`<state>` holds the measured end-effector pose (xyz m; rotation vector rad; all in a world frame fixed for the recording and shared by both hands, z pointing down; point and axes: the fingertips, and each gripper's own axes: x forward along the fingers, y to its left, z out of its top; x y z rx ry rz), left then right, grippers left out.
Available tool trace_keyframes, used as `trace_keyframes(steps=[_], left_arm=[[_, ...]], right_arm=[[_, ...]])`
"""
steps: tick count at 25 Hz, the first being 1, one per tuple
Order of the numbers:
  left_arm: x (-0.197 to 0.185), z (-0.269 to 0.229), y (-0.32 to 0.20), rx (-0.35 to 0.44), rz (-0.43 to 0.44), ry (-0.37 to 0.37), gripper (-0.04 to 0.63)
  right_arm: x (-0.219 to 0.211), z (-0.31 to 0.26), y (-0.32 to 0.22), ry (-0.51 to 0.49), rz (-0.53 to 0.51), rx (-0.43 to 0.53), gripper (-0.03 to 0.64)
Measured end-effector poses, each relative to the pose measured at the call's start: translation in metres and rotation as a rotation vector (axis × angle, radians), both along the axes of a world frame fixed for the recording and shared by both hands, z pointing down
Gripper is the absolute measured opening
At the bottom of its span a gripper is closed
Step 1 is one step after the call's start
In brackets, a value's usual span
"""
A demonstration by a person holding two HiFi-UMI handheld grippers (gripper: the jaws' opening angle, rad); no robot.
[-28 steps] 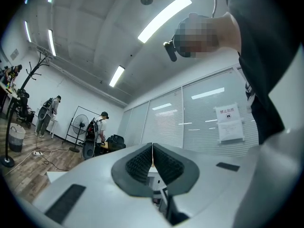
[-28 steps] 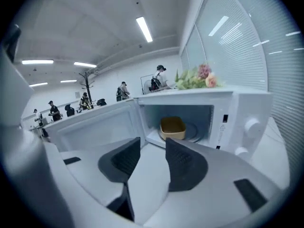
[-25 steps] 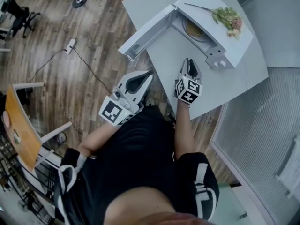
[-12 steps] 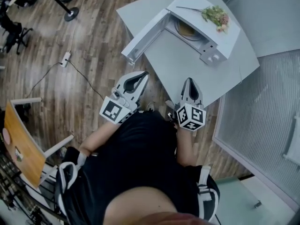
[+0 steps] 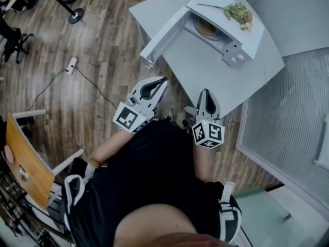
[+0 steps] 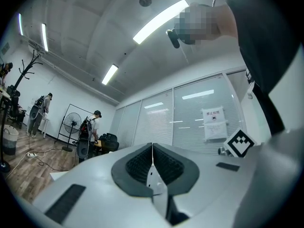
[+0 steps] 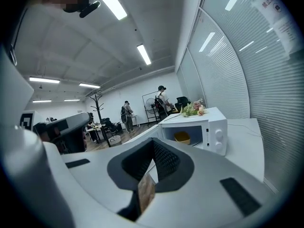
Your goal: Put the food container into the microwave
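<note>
The white microwave (image 5: 241, 37) stands at the far end of the grey table (image 5: 205, 73) with its door (image 5: 163, 34) swung open to the left. A yellowish food container (image 5: 207, 29) sits inside on the turntable; the right gripper view shows the same container (image 7: 182, 137) in the cavity. My left gripper (image 5: 159, 81) is shut and empty, held over the floor beside the table's near corner. My right gripper (image 5: 206, 92) is shut and empty at the table's near edge, pointing at the microwave (image 7: 209, 127). In the left gripper view the jaws (image 6: 152, 148) meet with nothing between them.
Dried flowers (image 5: 237, 13) lie on top of the microwave. An orange chair (image 5: 20, 156) stands at the left, a power strip with its cable (image 5: 72, 65) lies on the wood floor, and a stand base (image 5: 76, 15) is beyond. Glass partitions run along the right. People stand far off (image 7: 162, 101).
Both grippers drew back from the table toward my body; the right one left the tabletop and now hangs at its near edge. The container stays in the microwave.
</note>
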<state>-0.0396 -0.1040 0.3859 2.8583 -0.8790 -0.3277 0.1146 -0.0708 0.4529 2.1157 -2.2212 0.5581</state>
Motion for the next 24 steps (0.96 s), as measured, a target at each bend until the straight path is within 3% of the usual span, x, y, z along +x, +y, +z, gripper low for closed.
trace_keyframes(steps=[24], left_arm=[[-0.013, -0.005, 0.015, 0.023, 0.009, 0.011, 0.025]], right_arm=[[-0.011, -0.013, 0.016, 0.020, 0.018, 0.030, 0.023]])
